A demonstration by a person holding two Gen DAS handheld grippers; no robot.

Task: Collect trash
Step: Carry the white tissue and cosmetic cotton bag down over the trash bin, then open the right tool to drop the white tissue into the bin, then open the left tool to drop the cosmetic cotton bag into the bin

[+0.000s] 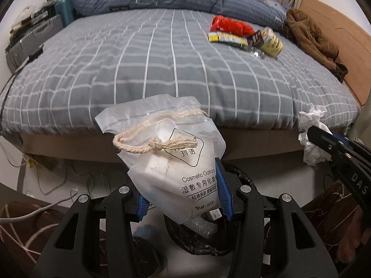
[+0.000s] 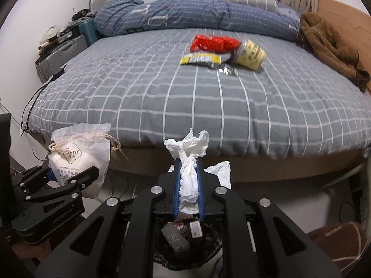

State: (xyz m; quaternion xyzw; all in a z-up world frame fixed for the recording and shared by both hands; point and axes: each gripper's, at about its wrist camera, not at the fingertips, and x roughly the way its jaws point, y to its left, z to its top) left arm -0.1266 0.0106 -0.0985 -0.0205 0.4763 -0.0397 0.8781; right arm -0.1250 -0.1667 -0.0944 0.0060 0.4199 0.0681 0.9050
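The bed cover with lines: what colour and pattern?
Grey-blue bed cover with a white grid check, clearest in the right wrist view.

The room is lit evenly and rather dimly from overhead, a flat indoor light with a cool cast. The checked bedspread (image 1: 162,69) bulges and curves like a dome in both wrist views, and the corners of each picture fall off into black. Soft shadow pools under the bed frame and down by the trash bin (image 2: 187,243), where detail goes murky. The snack wrappers (image 2: 215,51) far up the bed are smeared with blur, their print unreadable. A mild sheen sits on the cotton pad pouch (image 1: 167,157), whose lettering stays legible. The crumpled tissue (image 2: 190,176) looks nearly blown out white.
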